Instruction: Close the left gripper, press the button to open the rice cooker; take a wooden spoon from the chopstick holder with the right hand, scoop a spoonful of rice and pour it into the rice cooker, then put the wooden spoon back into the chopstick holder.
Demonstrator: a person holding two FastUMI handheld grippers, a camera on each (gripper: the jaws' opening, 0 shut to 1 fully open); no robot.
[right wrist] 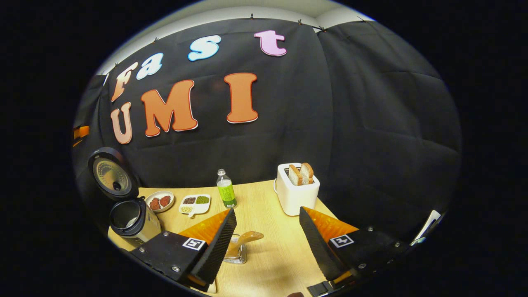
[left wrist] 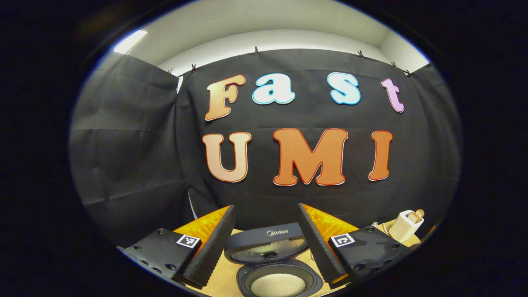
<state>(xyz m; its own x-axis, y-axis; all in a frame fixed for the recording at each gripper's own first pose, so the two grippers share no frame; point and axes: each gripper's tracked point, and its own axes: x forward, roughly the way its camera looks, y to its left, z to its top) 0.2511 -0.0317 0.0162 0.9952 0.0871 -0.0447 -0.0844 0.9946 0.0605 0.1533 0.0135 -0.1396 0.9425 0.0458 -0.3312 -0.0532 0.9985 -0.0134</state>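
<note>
The rice cooker stands open just below my left gripper, its lid raised toward the wall and a pale layer of rice in the pot. The left gripper's jaws are wide open with nothing between them. In the right gripper view the cooker sits at the table's left with its lid upright. My right gripper is open and empty above the table. The wooden spoon rests in the chopstick holder, just beside the gripper's left finger.
A white toaster with two bread slices stands at the back of the wooden table, also at the right in the left gripper view. A green bottle, a small divided dish and a round plate sit near the wall.
</note>
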